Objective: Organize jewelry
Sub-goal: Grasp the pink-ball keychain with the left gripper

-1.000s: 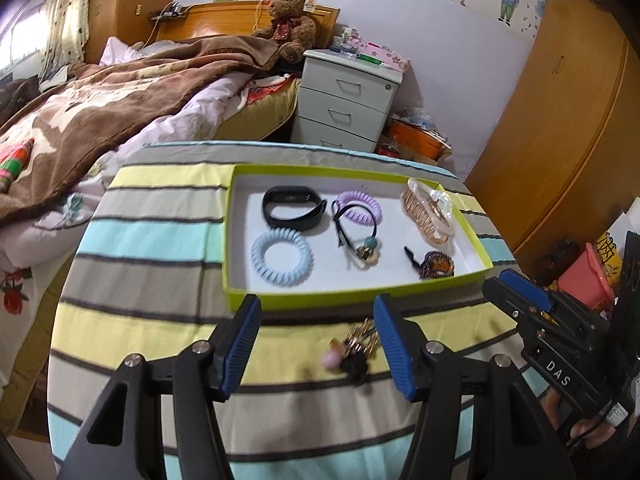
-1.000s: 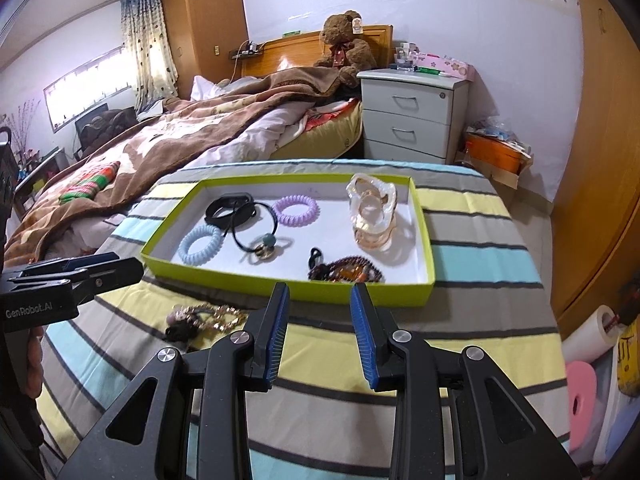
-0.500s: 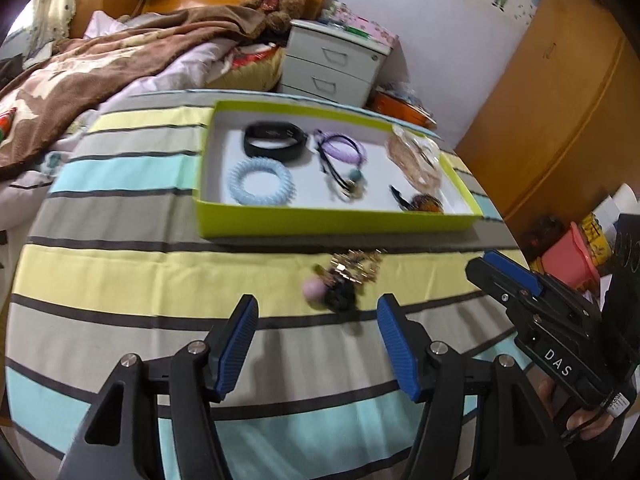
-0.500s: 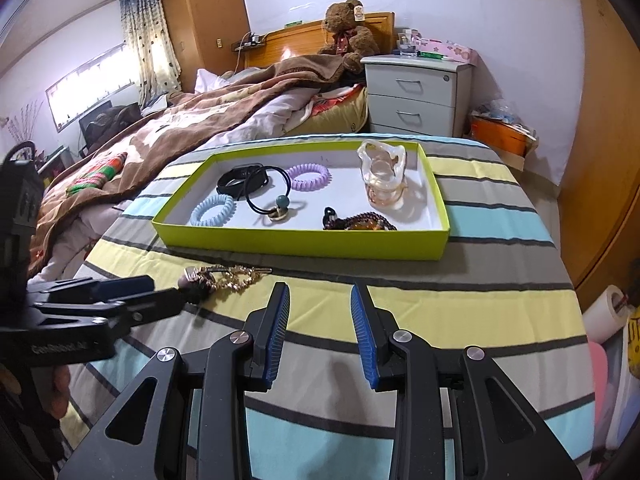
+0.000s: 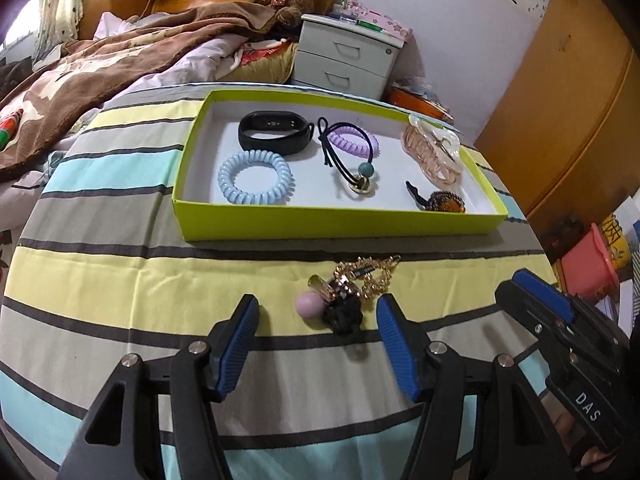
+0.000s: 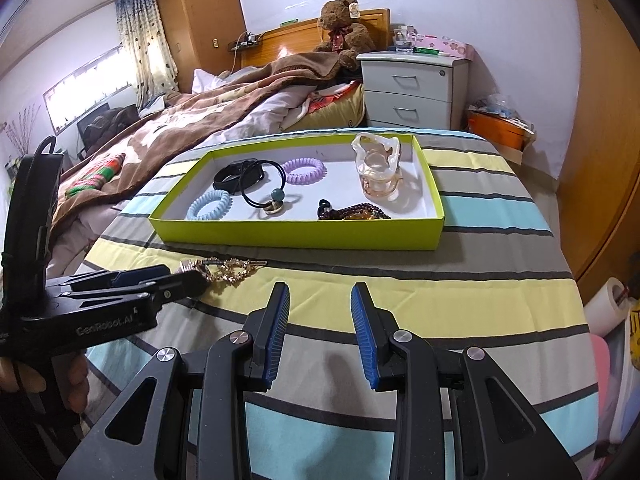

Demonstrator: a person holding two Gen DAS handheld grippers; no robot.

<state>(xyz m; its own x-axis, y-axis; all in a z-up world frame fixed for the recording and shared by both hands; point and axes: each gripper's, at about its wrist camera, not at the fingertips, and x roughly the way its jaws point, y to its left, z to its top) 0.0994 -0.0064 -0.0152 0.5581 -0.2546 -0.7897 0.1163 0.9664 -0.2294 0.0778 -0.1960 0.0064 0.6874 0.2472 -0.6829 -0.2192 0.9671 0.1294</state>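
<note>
A gold chain hair piece with a pink ball and black bow (image 5: 347,289) lies on the striped cloth in front of a lime-green tray (image 5: 336,224). My left gripper (image 5: 318,322) is open, its blue pads on either side of the piece, just short of it. In the right wrist view the left gripper (image 6: 160,278) covers part of the gold piece (image 6: 230,270). The tray (image 6: 296,236) holds a black band (image 5: 274,132), blue coil (image 5: 255,177), purple coil (image 5: 352,142), bead tie (image 5: 362,182), clear claw clip (image 5: 434,152) and a beaded piece (image 5: 442,202). My right gripper (image 6: 320,320) is open and empty above the cloth.
The striped cloth (image 5: 120,280) covers a round table. A bed with a brown blanket (image 5: 100,64) lies to the left, a white nightstand (image 5: 348,56) behind, wooden wardrobe (image 5: 560,100) to the right. A pink bin (image 5: 588,264) stands on the floor at right.
My left gripper pulled back from the tray, then came down and forward over the gold hair piece, which now lies between its open pads. The right gripper stayed open and drew back slightly.
</note>
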